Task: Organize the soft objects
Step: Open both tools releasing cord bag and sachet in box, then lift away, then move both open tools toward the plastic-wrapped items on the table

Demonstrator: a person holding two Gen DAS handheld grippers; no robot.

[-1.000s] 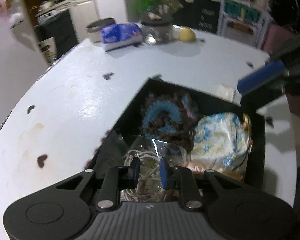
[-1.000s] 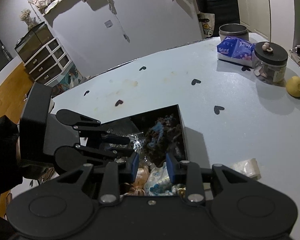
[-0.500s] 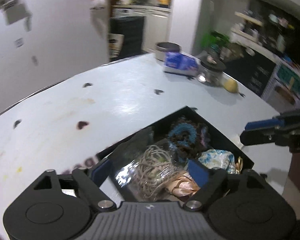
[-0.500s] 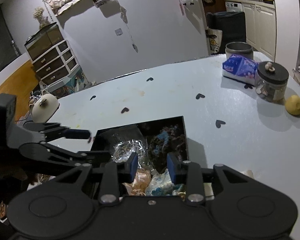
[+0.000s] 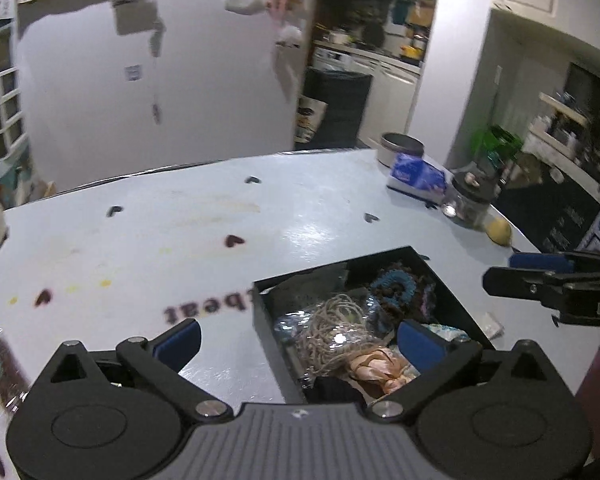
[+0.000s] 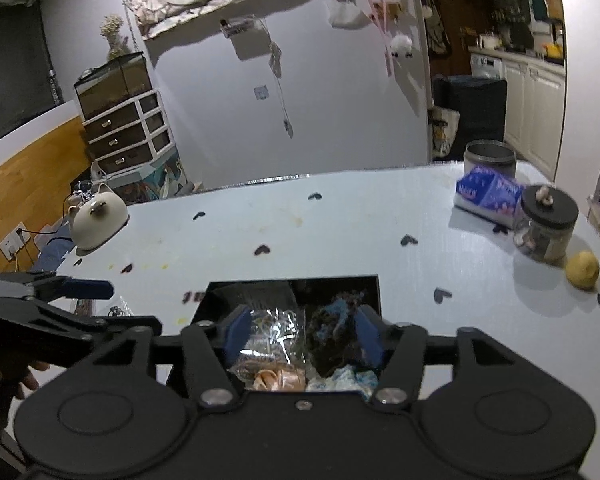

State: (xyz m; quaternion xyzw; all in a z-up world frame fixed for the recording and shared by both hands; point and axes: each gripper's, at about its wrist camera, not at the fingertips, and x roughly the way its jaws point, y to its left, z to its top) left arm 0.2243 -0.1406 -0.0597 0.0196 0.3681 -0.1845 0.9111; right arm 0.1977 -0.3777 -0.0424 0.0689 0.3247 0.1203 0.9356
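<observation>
A black box (image 5: 262, 322) sits on the pale blue table and also shows in the right wrist view (image 6: 374, 286). It holds a clear bag of beige cord (image 5: 334, 334), a blue and brown crocheted piece (image 5: 396, 286), a peach fabric piece (image 5: 374, 366) and a white-blue floral pouch (image 6: 346, 376). My left gripper (image 5: 300, 340) is open and empty, raised above the box's near left corner. My right gripper (image 6: 302, 334) is open and empty over the box's near side.
At the table's far right stand a grey tin (image 6: 489, 157), a blue tissue pack (image 6: 490, 194), a glass jar with a black lid (image 6: 546, 226) and a lemon (image 6: 582, 270). A cream cat-shaped kettle (image 6: 96, 222) sits at the left edge.
My left gripper opened, let go of the bag of cord in the box, and drew up and back. My right gripper opened and pulled back.
</observation>
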